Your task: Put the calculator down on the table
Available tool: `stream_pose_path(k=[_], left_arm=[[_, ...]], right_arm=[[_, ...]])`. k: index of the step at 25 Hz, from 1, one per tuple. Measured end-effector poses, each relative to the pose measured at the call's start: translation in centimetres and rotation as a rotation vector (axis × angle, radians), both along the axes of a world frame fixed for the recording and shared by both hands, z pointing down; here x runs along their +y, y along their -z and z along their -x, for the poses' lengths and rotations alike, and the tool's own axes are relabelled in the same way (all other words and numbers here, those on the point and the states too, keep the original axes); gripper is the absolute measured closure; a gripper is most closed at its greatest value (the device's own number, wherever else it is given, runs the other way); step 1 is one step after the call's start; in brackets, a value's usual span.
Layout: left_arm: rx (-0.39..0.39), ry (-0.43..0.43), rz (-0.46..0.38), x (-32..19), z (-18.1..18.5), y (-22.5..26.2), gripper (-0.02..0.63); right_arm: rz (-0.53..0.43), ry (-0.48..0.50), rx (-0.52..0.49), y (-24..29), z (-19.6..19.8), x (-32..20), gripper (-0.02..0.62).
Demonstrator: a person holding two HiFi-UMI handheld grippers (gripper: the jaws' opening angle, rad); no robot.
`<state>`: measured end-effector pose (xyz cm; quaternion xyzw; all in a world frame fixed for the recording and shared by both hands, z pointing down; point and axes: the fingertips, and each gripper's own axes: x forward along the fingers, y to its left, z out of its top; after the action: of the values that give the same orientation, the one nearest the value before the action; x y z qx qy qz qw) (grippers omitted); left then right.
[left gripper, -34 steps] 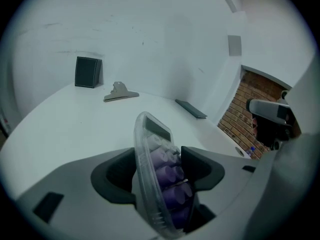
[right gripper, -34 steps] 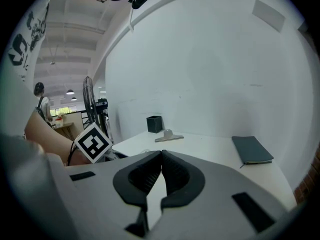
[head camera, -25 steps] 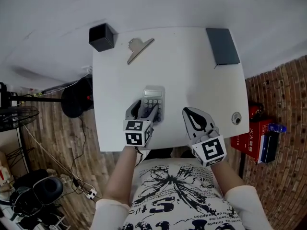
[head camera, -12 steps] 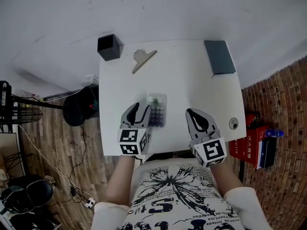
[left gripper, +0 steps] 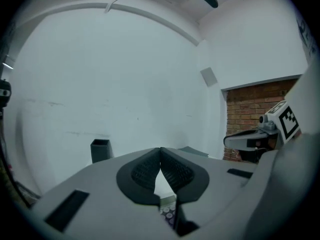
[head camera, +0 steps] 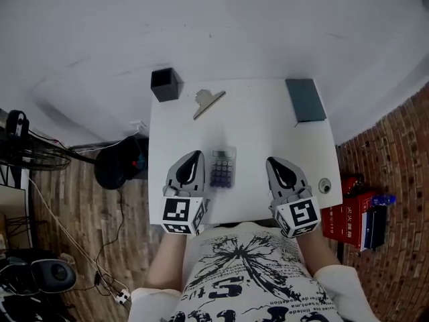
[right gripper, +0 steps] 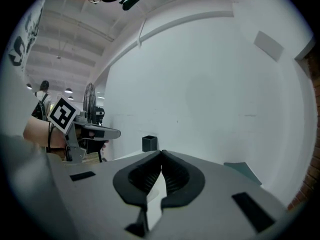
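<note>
The calculator [head camera: 222,168] lies flat on the white worktop [head camera: 261,129], keys up and display towards the far edge, in the near half of the surface. It sits between the two grippers, just beside the left gripper [head camera: 192,159] and further from the right gripper [head camera: 276,162]; neither touches it.

The left gripper's jaws have just been closing and now meet tip to tip with nothing between them. In the left gripper view the calculator's keys show below the closed jaws, apart from them. The right gripper's jaws are also closed and empty, their ribbed pads together at the tip. Both grippers point roughly level, towards the far wall.

At the far left corner of the worktop stands a black square pen holder [head camera: 166,84]. Near it lies a metal binder clip [head camera: 209,102]. A dark grey notebook [head camera: 305,100] lies at the far right corner.
</note>
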<state>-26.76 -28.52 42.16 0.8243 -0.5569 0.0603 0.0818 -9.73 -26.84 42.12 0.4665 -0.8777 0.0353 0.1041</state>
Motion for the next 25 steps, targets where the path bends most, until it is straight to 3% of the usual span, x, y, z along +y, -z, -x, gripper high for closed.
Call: stream_pose_path(k=[4,9,25], left_arm=[[-0.007,-0.062,-0.065,1.7,-1.5,3.0,0.591],[-0.062,-0.138,-0.077,3.6,-3.2,4.2,0.592],[-0.051,-0.107,-0.086,3.1,-2.7,5.0,0.592]], right_arm=[[-0.032,0.002,-0.039,1.4,-0.9,0.6,0.580],[-0.087,-0.035,-0.028,2.7,-2.1,0.6,0.581],[-0.106,-0.027,-0.026,3.1,-2.0,0.2,0.583]])
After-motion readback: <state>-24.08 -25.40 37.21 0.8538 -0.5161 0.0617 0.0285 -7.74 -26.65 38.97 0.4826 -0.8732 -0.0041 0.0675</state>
